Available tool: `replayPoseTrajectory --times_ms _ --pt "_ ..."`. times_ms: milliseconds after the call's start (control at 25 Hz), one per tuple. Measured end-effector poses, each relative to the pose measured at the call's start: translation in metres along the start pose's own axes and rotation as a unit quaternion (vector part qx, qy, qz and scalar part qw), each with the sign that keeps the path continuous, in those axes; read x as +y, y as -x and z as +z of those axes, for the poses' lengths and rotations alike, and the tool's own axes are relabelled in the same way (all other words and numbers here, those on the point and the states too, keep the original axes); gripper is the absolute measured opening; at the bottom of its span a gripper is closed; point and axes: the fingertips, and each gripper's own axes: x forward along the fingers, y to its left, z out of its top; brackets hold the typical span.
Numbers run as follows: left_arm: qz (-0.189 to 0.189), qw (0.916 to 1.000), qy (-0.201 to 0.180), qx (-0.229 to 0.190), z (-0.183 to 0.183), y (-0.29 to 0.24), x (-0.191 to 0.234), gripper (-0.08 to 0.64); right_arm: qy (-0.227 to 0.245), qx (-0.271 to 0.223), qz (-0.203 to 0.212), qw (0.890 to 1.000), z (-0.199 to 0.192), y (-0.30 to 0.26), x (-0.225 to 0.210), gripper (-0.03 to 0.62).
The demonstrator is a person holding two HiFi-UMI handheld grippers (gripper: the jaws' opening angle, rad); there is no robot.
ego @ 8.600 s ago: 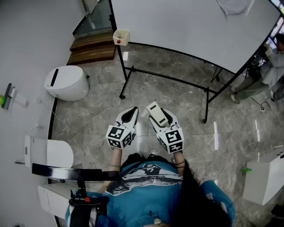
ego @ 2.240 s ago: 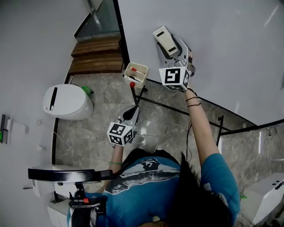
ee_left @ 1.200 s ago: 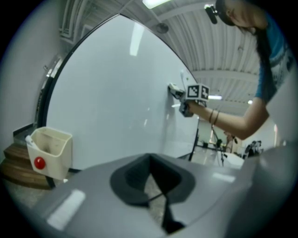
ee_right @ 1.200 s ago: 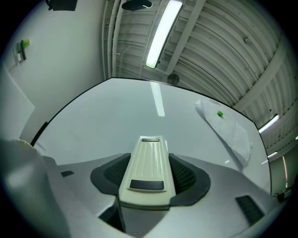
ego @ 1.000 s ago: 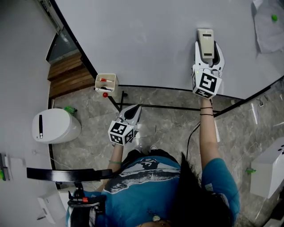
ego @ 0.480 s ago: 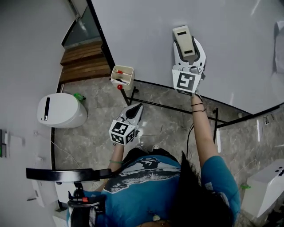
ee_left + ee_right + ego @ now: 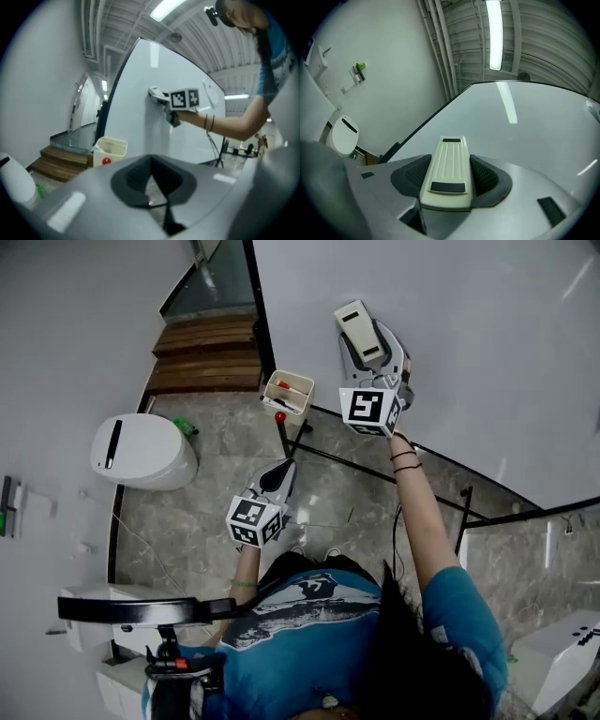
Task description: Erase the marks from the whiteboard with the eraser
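Note:
The whiteboard fills the upper right of the head view; its surface looks blank here. My right gripper is raised against it, shut on a cream eraser that lies flat on the board near its left edge. In the right gripper view the eraser sits between the dark pads, with the board ahead showing only light reflections. My left gripper hangs low over the floor, jaws closed with nothing in them. The left gripper view shows the right gripper on the board.
A small cream tray with markers hangs at the board's lower left corner, on the black stand. A white rounded bin stands on the marble floor at left. Wooden steps lie behind it.
Over the last second my right gripper with the eraser has swept leftwards across the board, from its middle towards the left edge. The left gripper has stayed low and shut.

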Motion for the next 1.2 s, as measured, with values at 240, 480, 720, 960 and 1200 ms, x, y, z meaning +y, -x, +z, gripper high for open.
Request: replayPoseTrajectory --times_ms 240,480,720,960,1200 --pt "-0.032 0.9995 -0.004 0.007 -0.011 -0.032 -0.015 0.0 -0.012 -0.005 -0.018 1.0 -0.009 0.025 -0.036 0.263" --pt "-0.092 0.9955 -0.013 0.016 -0.007 -0.05 -0.051 0.0 -0.037 0.009 -0.12 0.992 -0.019 0.092 -0.135 0.264" --pt "-0.142 0.9892 -0.024 0.027 -0.009 -0.071 -0.091 0.0 -0.034 0.064 -0.215 0.974 -0.067 0.169 -0.226 0.262" --pt "-0.161 0.986 -0.027 0.034 -0.007 -0.081 -0.107 0.0 -0.058 0.088 -0.246 0.964 -0.093 0.193 -0.252 0.263" --pt "-0.146 0.9884 -0.025 0.034 -0.008 -0.08 -0.098 0.0 -0.055 0.07 -0.245 0.965 -0.091 0.179 -0.234 0.263"
